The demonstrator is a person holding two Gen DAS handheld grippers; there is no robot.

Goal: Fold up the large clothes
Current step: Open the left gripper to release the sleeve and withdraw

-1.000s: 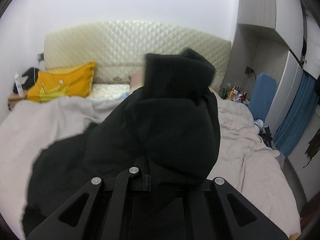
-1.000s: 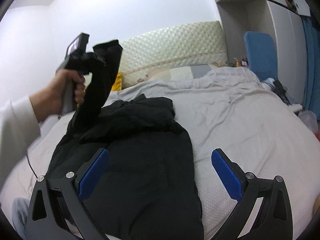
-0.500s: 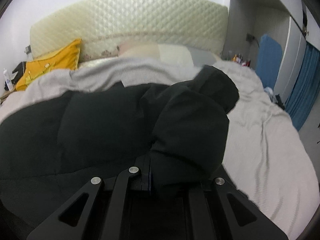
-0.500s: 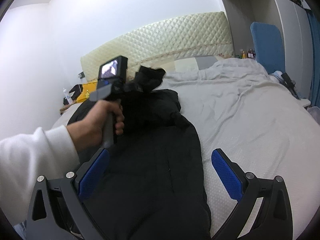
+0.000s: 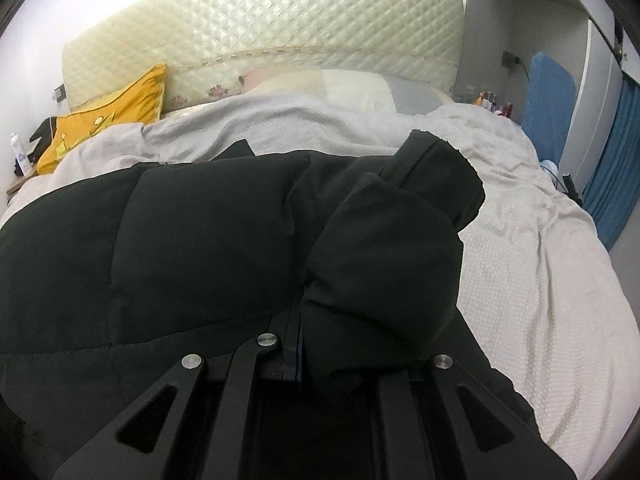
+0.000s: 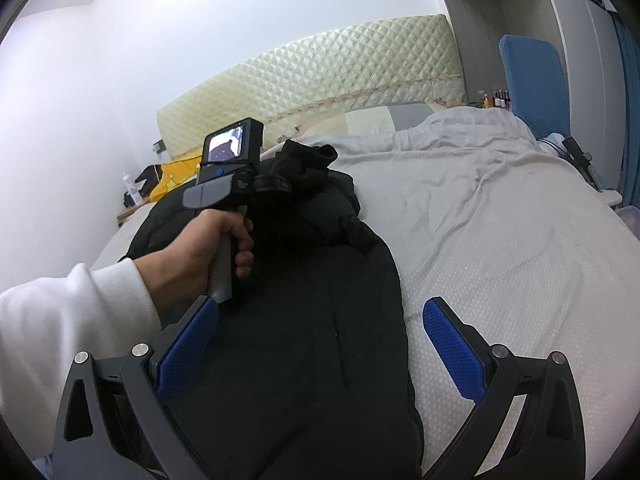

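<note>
A large black padded jacket (image 6: 304, 320) lies lengthwise on the grey bedspread (image 6: 500, 240). My left gripper (image 5: 294, 344) is shut on a black sleeve (image 5: 392, 248) of the jacket and holds it bunched low over the jacket's body (image 5: 180, 232). In the right wrist view the left gripper (image 6: 280, 184) is held by a hand in a white sleeve above the jacket's far end. My right gripper (image 6: 320, 340) is open and empty, hovering over the jacket's near part, its blue pads (image 6: 452, 348) wide apart.
A quilted cream headboard (image 5: 260, 28) and pillows stand at the far end of the bed. A yellow cushion (image 5: 108, 120) lies far left by a nightstand with a bottle (image 5: 18, 156). A blue chair (image 6: 532, 84) and wardrobe stand to the right.
My left gripper has come down from high above the bed and carried the sleeve across onto the jacket's body. My right gripper has stayed open and nearly still.
</note>
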